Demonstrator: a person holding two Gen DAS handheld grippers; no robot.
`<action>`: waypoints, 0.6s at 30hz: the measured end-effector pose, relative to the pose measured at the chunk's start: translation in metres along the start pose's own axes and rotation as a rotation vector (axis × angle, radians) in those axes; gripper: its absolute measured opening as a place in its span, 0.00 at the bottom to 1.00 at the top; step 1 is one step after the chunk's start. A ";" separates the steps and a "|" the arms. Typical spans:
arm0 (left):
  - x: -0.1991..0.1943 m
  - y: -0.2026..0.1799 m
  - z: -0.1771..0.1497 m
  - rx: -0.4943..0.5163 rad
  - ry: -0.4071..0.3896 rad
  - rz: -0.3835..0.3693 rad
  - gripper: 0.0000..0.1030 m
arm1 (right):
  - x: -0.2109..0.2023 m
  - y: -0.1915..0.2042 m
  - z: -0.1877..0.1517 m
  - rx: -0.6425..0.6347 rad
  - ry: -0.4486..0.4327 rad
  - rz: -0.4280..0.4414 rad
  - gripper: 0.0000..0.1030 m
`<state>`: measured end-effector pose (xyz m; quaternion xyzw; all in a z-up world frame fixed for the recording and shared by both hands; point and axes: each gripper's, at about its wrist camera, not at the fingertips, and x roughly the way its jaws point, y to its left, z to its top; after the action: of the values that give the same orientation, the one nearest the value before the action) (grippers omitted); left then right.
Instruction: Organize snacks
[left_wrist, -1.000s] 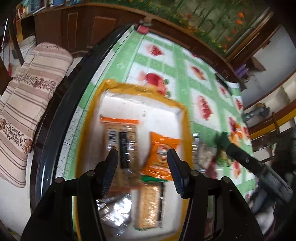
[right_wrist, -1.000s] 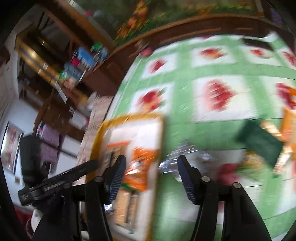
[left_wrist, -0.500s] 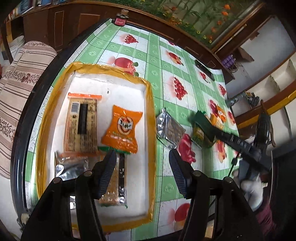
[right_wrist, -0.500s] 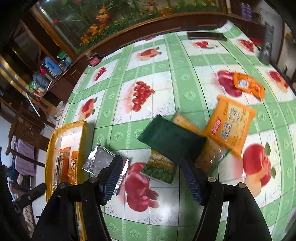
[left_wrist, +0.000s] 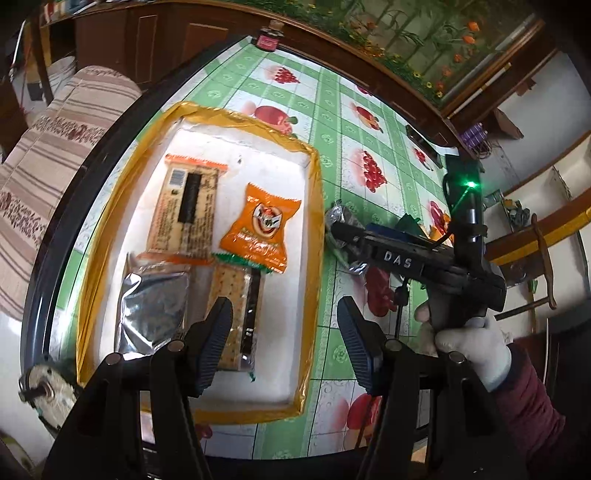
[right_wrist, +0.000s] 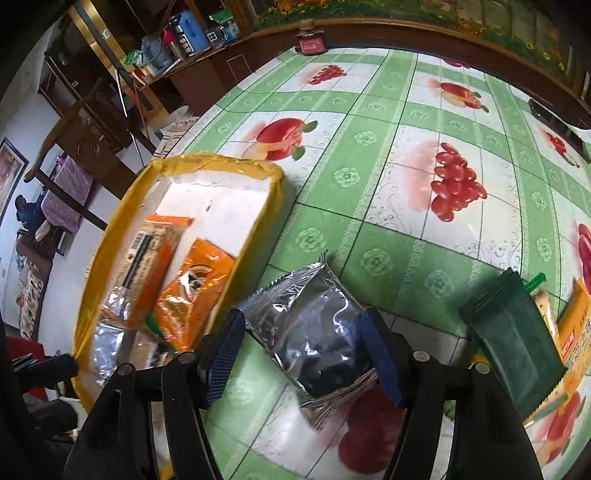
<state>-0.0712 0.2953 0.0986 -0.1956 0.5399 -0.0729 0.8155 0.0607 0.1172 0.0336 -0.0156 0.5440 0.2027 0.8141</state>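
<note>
Right hand-held gripper (right_wrist: 303, 347) closing around the silver foil packet (right_wrist: 317, 328) beside the tray.

Its jaws have just been narrowing and now straddle the packet, which lies on the desk (right_wrist: 406, 206) just outside the yellow-rimmed tray (right_wrist: 221, 162); the right pad looks to touch the foil, the left stands slightly clear, so a firm clamp is not confirmed. A half second ago this gripper hovered higher; it has since dropped steeply onto the packet, so pickup appears imminent. Left hand-held gripper (left_wrist: 284, 339) hangs released and empty over the tray's near end, angled downward. Farther out, the dark green packet (right_wrist: 513, 339) and orange packet (right_wrist: 576, 325) remain unsorted.
</note>
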 end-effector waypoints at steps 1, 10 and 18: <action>0.000 0.001 -0.001 -0.006 0.000 0.001 0.56 | -0.001 -0.002 -0.001 0.011 0.002 -0.011 0.44; 0.014 -0.025 -0.004 0.008 0.017 -0.029 0.56 | -0.017 -0.028 -0.041 0.165 0.093 0.061 0.24; 0.017 -0.044 -0.011 0.033 0.031 -0.045 0.56 | -0.051 -0.041 -0.056 0.189 0.132 0.072 0.28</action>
<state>-0.0700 0.2467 0.0976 -0.1931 0.5466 -0.1029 0.8083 0.0088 0.0493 0.0480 0.0673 0.6134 0.1781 0.7665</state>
